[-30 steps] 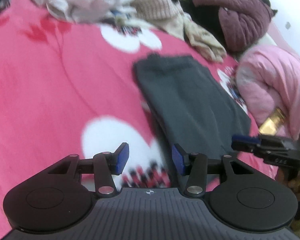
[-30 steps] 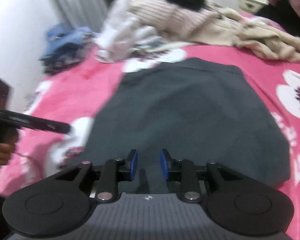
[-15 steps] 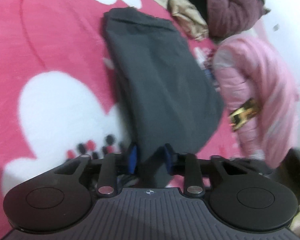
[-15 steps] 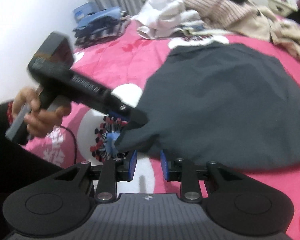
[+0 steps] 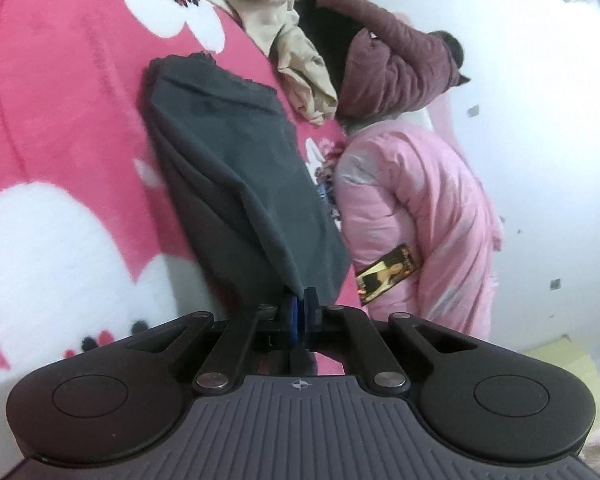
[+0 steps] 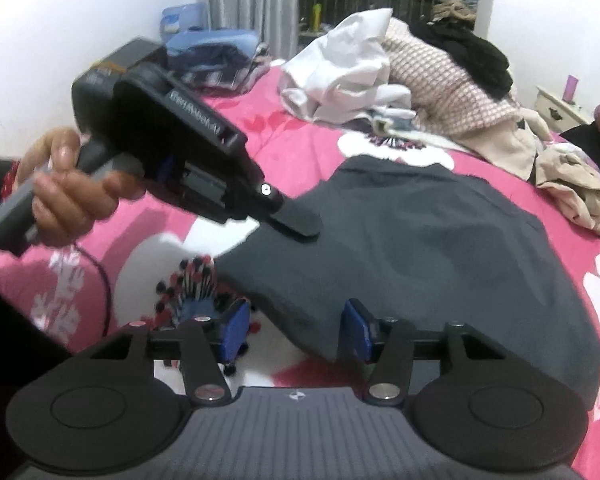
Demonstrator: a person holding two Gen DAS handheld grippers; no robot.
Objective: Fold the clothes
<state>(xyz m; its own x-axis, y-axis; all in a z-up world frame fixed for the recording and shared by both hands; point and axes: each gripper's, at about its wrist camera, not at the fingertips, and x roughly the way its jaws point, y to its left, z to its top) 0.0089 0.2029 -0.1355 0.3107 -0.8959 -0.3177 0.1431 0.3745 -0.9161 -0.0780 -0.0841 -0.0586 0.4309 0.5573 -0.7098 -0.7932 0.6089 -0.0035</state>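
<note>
A dark grey garment [image 5: 236, 168] lies spread on the pink flowered bedspread [image 5: 60, 100]. My left gripper [image 5: 299, 312] is shut on its near corner, and the cloth rises slightly toward the pads. In the right wrist view a hand [image 6: 60, 188] holds that left gripper [image 6: 296, 220], clamped on the left edge of the garment [image 6: 420, 248]. My right gripper [image 6: 296, 326] hovers at the garment's near edge with its jaws opening. The hem lies between the blue pads [image 6: 236, 326], which do not press on it.
A heap of unfolded clothes sits at the far side: white cloth [image 6: 340, 68], a pink checked knit [image 6: 440, 76] and beige cloth [image 6: 572, 192]. A maroon jacket [image 5: 396, 64] and a pink padded jacket [image 5: 420, 208] lie beside the garment. Blue folded clothes [image 6: 212, 52] lie by the wall.
The left jaws closed onto the grey garment's corner after moving in over it. The right jaws went from nearly shut to wide apart, and the right gripper slid along the near edge.
</note>
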